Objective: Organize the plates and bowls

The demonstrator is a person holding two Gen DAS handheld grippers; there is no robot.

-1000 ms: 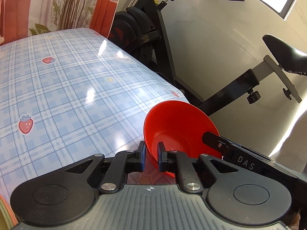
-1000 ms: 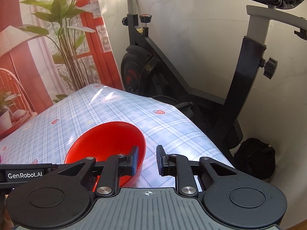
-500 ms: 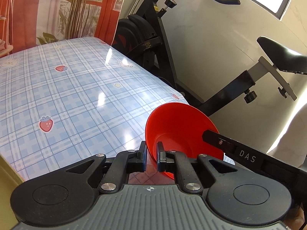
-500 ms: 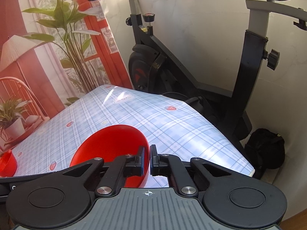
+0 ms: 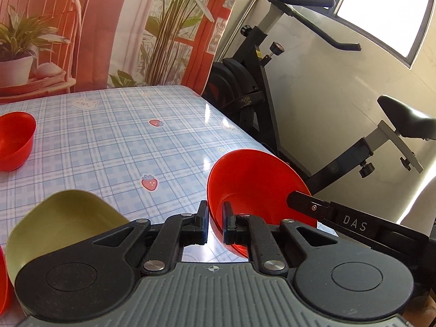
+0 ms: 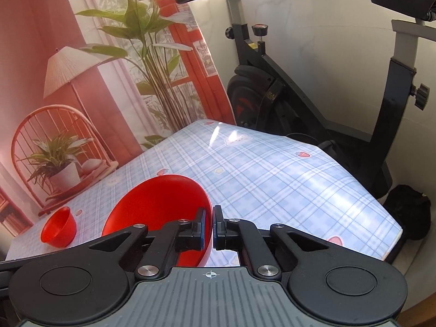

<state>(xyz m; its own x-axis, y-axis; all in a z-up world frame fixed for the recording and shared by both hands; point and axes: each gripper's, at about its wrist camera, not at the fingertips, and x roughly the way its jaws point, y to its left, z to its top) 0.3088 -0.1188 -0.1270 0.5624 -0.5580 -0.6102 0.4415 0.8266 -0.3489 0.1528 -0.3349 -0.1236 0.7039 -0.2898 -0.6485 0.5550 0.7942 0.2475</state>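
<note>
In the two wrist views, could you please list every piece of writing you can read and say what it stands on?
"DAS": white letters on the black arm of the right gripper, which reaches in to the large red plastic bowl.
Yellow sticker on the black exercise bike frame: too small to read.
Label on the bike's black flywheel guard: too blurred to read.

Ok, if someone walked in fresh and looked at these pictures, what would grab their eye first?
Probably the big red bowl, pinched at its rim by both the left claw and the right claw, near the edge of the blue plaid table. Behind the table stands a black exercise bike against the white wall.
</note>
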